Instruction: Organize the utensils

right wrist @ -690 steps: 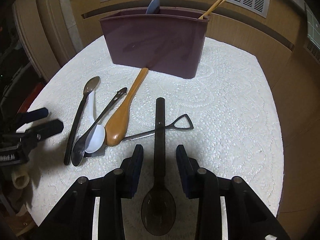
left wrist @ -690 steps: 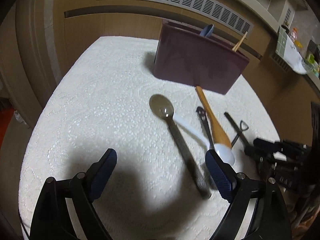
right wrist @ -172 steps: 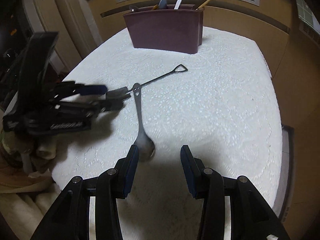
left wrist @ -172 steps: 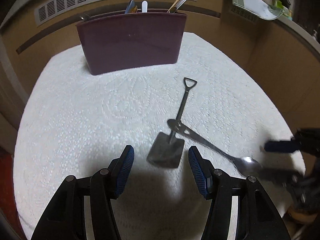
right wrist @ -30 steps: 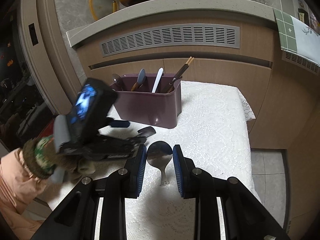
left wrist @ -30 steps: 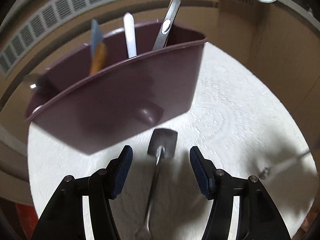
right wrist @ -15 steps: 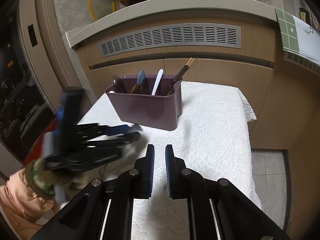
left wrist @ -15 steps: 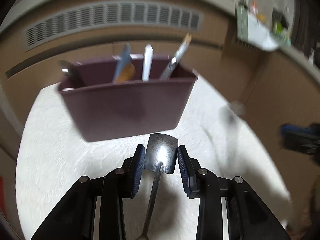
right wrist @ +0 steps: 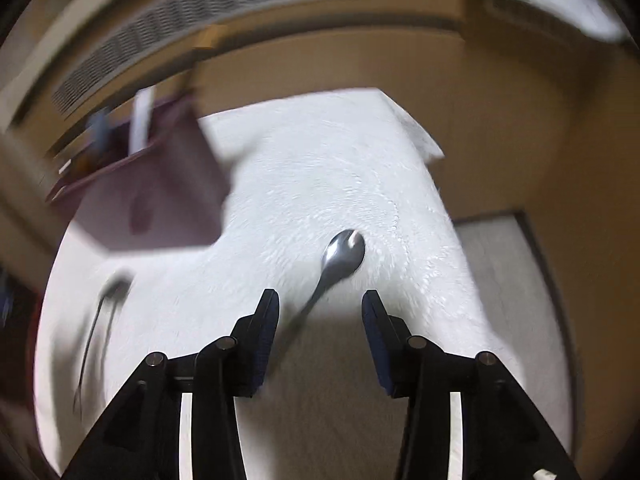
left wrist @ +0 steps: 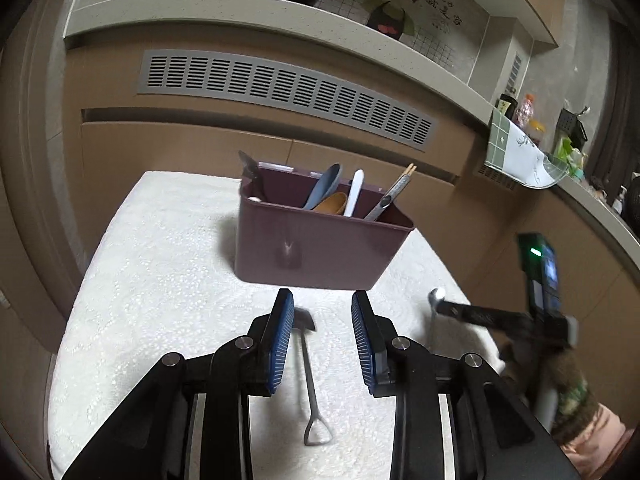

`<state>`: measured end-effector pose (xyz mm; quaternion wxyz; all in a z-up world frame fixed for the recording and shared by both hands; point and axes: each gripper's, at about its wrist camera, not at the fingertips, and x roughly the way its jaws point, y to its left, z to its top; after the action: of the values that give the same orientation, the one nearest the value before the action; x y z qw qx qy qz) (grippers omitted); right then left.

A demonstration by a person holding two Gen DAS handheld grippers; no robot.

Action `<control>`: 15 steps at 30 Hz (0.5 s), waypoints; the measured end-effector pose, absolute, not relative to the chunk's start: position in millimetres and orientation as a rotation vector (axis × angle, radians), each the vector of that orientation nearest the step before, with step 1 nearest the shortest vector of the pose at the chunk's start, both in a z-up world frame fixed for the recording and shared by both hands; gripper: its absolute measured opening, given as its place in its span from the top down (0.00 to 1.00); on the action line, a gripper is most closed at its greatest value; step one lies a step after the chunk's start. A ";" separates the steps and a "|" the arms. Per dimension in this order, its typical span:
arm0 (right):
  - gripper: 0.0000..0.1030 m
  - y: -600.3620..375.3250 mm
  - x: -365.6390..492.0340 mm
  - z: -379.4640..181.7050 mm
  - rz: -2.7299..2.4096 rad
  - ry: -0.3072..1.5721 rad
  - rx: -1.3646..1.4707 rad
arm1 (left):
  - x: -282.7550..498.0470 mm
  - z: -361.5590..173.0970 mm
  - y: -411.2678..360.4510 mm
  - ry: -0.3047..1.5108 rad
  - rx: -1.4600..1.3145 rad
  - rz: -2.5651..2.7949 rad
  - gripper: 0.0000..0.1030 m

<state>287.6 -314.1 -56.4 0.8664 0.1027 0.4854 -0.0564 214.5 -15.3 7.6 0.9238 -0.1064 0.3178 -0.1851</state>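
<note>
A maroon utensil holder (left wrist: 320,248) stands on the white lace cloth (left wrist: 160,280) with several utensils upright in it. My left gripper (left wrist: 322,336) hovers before it, jaws closing but apart, pressing on nothing. Below them a small shovel-shaped spoon (left wrist: 310,380) lies on the cloth, blade toward the holder. My right gripper (right wrist: 320,320) points down at the cloth with its jaws opening. A metal spoon (right wrist: 344,252) lies ahead of it, its handle running back between the fingers without touching the pads. The view is blurred; the holder (right wrist: 152,200) shows at left.
The right gripper's fingers (left wrist: 472,314) and a person's sleeve (left wrist: 572,396) reach in from the right, by the table's right edge. A wooden cabinet wall with a vent grille (left wrist: 280,88) rises behind the table. The floor (right wrist: 504,280) drops off right of the cloth.
The left gripper has pulled back from the holder and the shovel spoon no longer sits between its pads; it lies on the cloth. The right gripper has dropped toward the table and spread its jaws.
</note>
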 end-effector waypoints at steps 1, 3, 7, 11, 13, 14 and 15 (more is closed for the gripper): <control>0.59 -312.2 295.5 -60.8 -0.132 1.028 0.214 | 216.4 5.8 -12.8 0.663 -0.216 -0.373 0.70; 0.56 -299.6 312.0 -71.1 -0.133 1.059 0.174 | 216.1 1.0 -1.9 0.685 -0.217 -0.352 0.70; 0.89 -271.2 312.8 -72.1 -0.092 1.038 0.031 | 226.1 -20.2 0.8 0.784 -0.211 -0.323 0.59; 0.92 -263.6 292.0 -60.3 0.022 1.010 0.032 | 234.5 -38.7 -14.1 0.866 -0.169 -0.314 0.40; 0.92 -262.1 277.4 -52.1 0.084 0.986 0.032 | 241.2 -44.1 -27.0 0.901 -0.120 -0.305 0.40; 0.92 -263.2 273.9 -49.3 0.105 0.980 0.034 | 243.8 -46.6 -32.8 0.915 -0.090 -0.296 0.40; 0.95 -264.2 267.1 -46.0 0.134 0.970 0.037 | 246.4 -48.1 -38.2 0.926 -0.064 -0.290 0.40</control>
<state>267.1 -264.2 -46.0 0.8823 0.0178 0.4660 0.0642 246.4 -38.2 -48.1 0.8841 -0.0307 0.4450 -0.1393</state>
